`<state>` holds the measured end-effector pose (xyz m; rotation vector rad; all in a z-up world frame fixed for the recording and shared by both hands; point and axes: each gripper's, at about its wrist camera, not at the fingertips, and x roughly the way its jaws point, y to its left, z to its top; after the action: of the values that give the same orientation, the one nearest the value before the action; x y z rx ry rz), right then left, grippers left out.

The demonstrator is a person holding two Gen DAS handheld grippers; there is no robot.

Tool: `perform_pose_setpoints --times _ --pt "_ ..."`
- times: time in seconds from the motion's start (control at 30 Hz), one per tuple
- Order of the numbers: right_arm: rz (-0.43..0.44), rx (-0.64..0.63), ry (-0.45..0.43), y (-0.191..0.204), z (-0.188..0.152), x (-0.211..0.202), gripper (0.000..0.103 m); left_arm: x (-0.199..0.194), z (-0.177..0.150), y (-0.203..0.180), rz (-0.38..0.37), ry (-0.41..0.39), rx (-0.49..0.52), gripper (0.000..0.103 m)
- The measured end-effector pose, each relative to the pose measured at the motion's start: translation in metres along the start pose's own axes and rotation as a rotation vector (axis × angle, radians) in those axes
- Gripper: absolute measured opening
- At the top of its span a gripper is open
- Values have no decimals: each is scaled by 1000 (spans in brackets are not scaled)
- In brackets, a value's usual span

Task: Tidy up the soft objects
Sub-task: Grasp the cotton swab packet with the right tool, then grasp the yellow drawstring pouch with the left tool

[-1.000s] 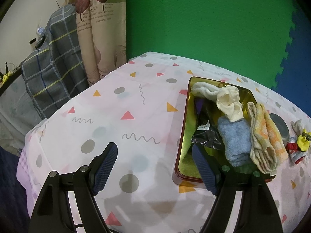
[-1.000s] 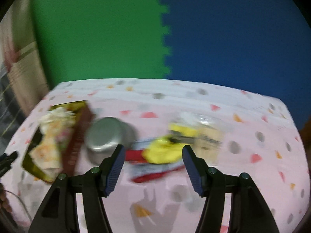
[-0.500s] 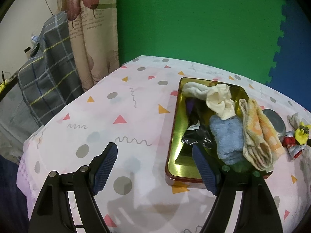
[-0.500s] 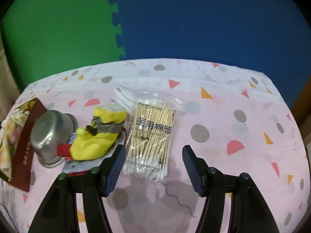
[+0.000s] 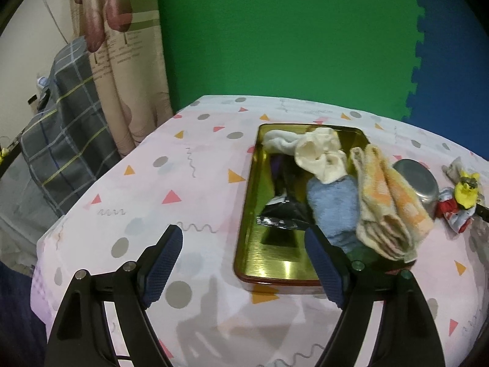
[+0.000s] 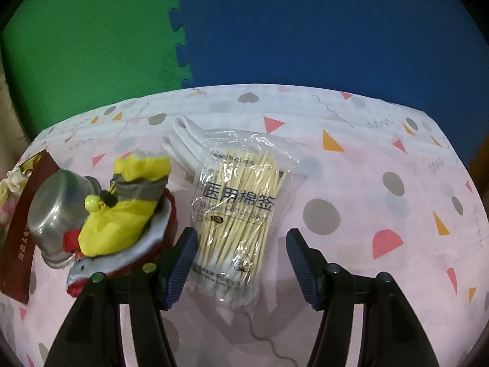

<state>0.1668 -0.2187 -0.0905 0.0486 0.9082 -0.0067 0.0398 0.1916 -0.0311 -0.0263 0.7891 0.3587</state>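
A gold tin tray (image 5: 253,214) holds a cream sock (image 5: 321,156), a blue towel (image 5: 334,211), an orange-and-cream cloth (image 5: 388,208) draped over its right rim and a black wrapper (image 5: 281,218). My left gripper (image 5: 244,266) is open and empty above the table, at the tray's near left corner. My right gripper (image 6: 238,263) is open and empty, its jaws on either side of the near end of a bag of cotton swabs (image 6: 238,211). A yellow toy (image 6: 122,208) lies on red-and-grey cloth left of the bag. White folded cloth (image 6: 183,140) lies behind the bag.
A steel bowl (image 6: 55,208) lies tipped between the tray's dark red wall (image 6: 21,244) and the yellow toy. The bowl (image 5: 418,180) and toy (image 5: 466,186) also show in the left wrist view. Green and blue foam walls stand behind; a curtain (image 5: 122,61) hangs left.
My right gripper has swung right from the bowl and toy and moved in over the cotton swab bag. My left gripper has drifted left and back a little from the tray.
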Motion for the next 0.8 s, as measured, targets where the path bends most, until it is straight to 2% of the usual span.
perform_pose_setpoints --times 0.03,0.1,0.3,0.47,0.6,0.8 --pt "8 -3 -1 -2 -2 -1 50 -2 1 -4 -8 -4 11 79" --pt "11 -17 -4 -2 -5 -5 42 -7 3 -11 -9 -16 26 79" --pt "14 -50 -1 -11 -20 -21 40 -23 11 -37 -59 -45 75 80" --pt "32 -57 3 -25 -38 -35 40 -35 15 -67 -152 -46 110 80" --pt "7 -84 -7 -35 -50 -43 40 -38 18 -94 -223 -27 143 80" --pt "-79 -124 -26 -53 -60 -52 39 -38 20 -139 -341 27 201 80"
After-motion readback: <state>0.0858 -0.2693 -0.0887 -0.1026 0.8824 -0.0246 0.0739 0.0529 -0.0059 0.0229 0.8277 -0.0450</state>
